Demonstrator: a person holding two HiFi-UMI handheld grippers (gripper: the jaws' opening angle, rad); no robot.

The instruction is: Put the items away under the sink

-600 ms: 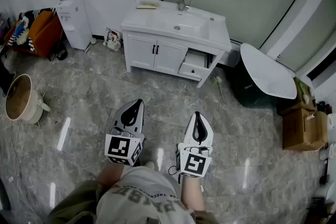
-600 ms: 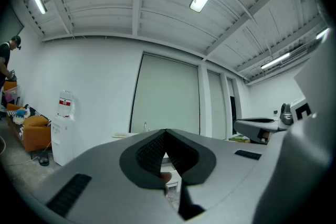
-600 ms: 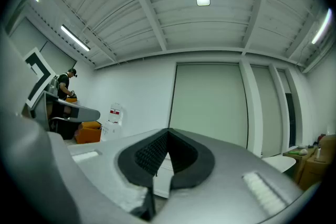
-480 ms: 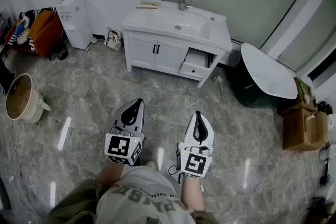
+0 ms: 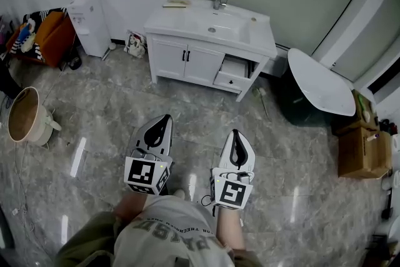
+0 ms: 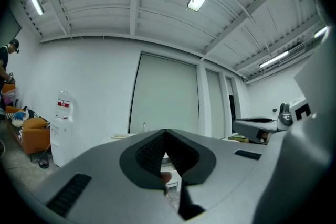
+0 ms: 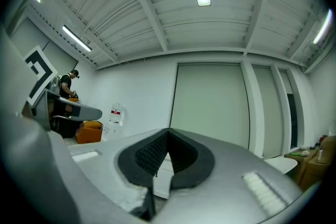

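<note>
Holds the left gripper and the right gripper side by side in the near part of the scene, over the grey floor, both pointing toward the far sink cabinet and well apart from it. Fingers of each pressed together at the tips, nothing pinched. On the far counter, left of the faucet, a flat item; at the cabinet's right, a drawer pulled open.

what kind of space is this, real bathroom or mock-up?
Probably a mock-up in a lab or workshop: a lone sink vanity stands on a tiled floor near a water dispenser, with cardboard boxes off to the side.
</note>
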